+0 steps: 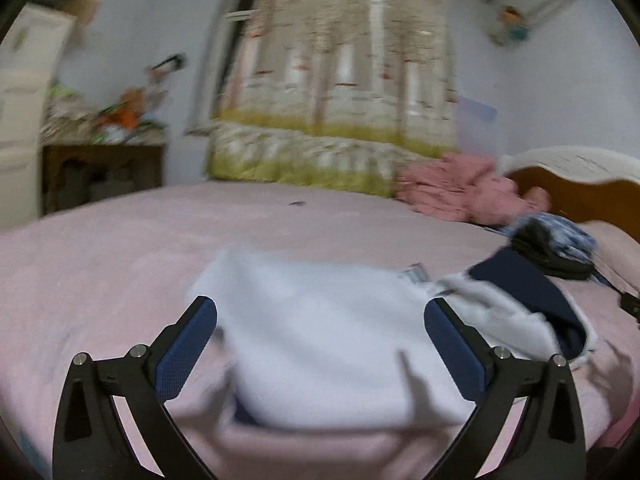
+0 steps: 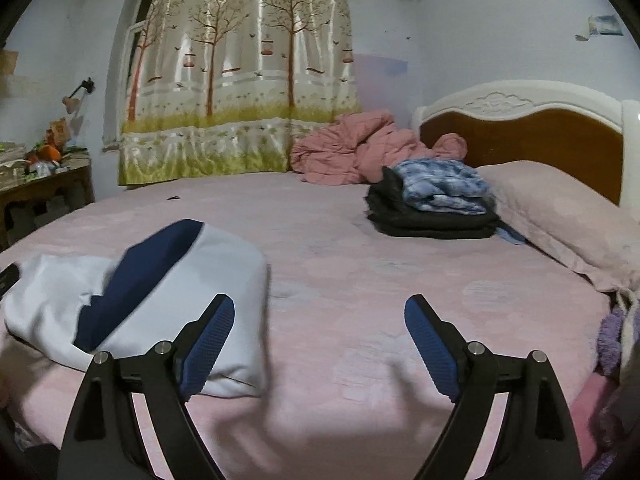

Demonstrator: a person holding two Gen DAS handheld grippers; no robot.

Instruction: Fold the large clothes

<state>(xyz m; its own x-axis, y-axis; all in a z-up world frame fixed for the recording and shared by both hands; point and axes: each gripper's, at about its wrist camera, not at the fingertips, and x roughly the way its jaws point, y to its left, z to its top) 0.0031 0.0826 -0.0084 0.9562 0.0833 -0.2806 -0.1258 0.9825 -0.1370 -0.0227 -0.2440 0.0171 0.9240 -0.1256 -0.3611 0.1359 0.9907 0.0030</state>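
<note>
Bed (image 2: 360,280) pink-sheeted; tree-print curtain (image 2: 240,80) behind; headboard (image 2: 520,136) right.

Pale pink sheet (image 2: 360,280) across the whole bed, faint cloud shapes woven in. Near the front edge, a white garment (image 2: 192,280) with a navy blue panel (image 2: 136,280) running down it. Towards the headboard end, a black folded stack (image 2: 432,220) topped by a blue-and-white mottled piece (image 2: 444,188). Dusty pink quilt (image 2: 360,152) crumpled at the far edge. Headboard (image 2: 520,136) is orange-brown wood framed in white. Curtain (image 2: 240,80) is cream, with brown trees, hanging birdcages and a yellow-green grass band. Both sets of gripper pads (image 2: 208,344) are dark blue on black arms.
</note>
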